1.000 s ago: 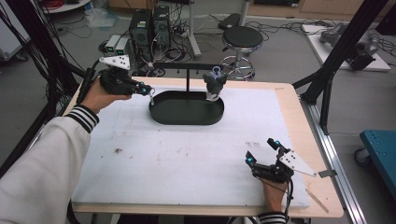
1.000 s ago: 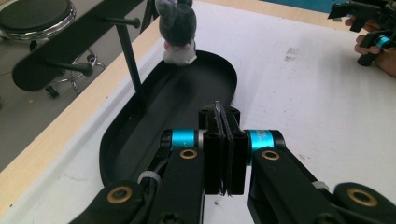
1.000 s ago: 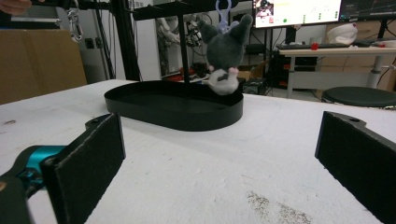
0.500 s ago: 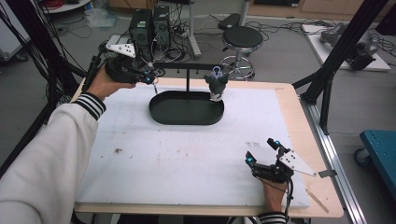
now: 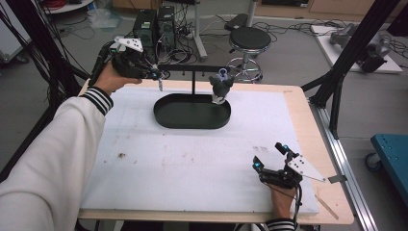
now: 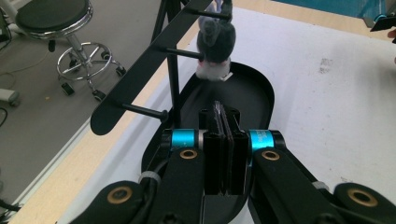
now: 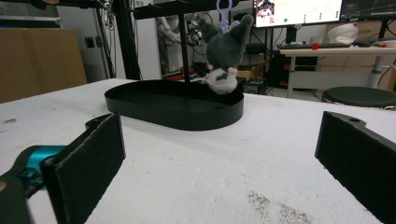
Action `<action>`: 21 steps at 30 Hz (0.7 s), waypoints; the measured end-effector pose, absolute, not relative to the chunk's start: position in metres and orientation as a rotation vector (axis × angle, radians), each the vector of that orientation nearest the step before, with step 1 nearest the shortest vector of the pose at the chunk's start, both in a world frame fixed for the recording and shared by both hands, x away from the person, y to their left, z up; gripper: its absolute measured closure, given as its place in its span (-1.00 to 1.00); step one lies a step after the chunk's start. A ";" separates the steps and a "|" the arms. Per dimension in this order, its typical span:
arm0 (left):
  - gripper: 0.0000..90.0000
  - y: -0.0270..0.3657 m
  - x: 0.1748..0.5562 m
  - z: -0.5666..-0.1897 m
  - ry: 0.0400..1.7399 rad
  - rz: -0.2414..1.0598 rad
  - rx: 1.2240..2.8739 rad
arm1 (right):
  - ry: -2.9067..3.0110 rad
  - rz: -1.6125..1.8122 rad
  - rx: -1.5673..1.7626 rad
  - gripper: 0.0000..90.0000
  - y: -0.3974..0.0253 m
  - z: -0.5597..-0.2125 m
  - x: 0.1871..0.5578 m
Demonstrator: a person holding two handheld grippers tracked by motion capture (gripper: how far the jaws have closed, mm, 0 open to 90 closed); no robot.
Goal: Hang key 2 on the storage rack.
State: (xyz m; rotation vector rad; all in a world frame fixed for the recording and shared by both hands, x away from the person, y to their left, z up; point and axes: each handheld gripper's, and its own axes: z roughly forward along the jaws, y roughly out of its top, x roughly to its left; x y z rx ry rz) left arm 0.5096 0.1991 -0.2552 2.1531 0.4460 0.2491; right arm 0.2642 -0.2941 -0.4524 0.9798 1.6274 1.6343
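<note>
Plush (image 5: 220, 88) is hanging from a rack (image 5: 192, 70) peg above the black tray (image 5: 192, 113). Left tongs (image 5: 159, 78), clamped on a thin strip, are hovering by the rack's end; right tongs (image 5: 270, 157) are resting apart on the worktop (image 5: 192, 163).

Black round stool (image 5: 248, 38) and computer towers (image 5: 155, 25) on the floor beyond the table (image 5: 308, 120).

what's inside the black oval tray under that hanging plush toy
The black oval tray looks bare inside; only the stand's post rises from it. The grey plush toy hangs above its right end, hiding the floor there in the high view.
</note>
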 end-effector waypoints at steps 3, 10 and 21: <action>0.96 0.200 0.513 -0.257 0.457 0.248 2.149 | 1.627 1.631 0.975 -0.98 -0.294 -0.452 0.264; 0.96 0.202 0.519 -0.261 0.472 0.240 2.156 | 1.632 1.631 0.983 -0.98 -0.294 -0.452 0.264; 0.96 0.186 0.526 -0.241 0.438 0.252 2.205 | 1.633 1.629 0.981 -0.98 -0.294 -0.452 0.264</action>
